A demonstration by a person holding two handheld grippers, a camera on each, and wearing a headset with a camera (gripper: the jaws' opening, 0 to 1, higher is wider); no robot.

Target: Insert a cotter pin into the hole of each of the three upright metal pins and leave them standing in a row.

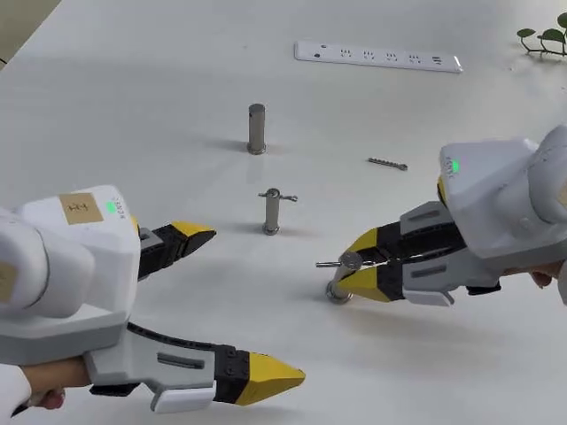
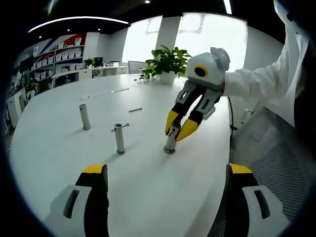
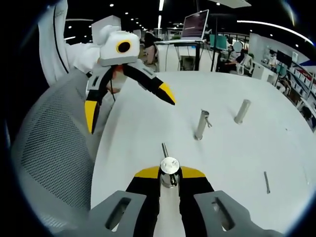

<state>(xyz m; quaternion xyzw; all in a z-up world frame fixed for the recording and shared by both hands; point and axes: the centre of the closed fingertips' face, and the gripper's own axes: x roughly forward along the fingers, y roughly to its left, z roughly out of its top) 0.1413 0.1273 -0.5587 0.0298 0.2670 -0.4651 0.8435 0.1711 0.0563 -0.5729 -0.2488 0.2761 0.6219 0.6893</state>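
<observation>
Left gripper (image 1: 257, 304), jaws wide and empty, over the table's (image 1: 133, 106) near side; right gripper (image 1: 353, 264) pinches cotter pin (image 1: 328, 264) through nearest metal pin (image 1: 338, 290); next, probably: seat fully, release.

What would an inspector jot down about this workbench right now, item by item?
Surface: white table, bare and clean between the items.
Job's things: far pin upright, hole empty; middle pin upright, middle cotter pin through it; near pin upright, near cotter pin poking out of its top; spare cotter pin lying loose.
Clutter: power strip near the far edge.
Grippers: left gripper open, touching nothing; right gripper shut on the near pin's top.
Cables: nothing seen.
Surroundings: potted plant at the table's end, mesh chair, office shelves.
</observation>
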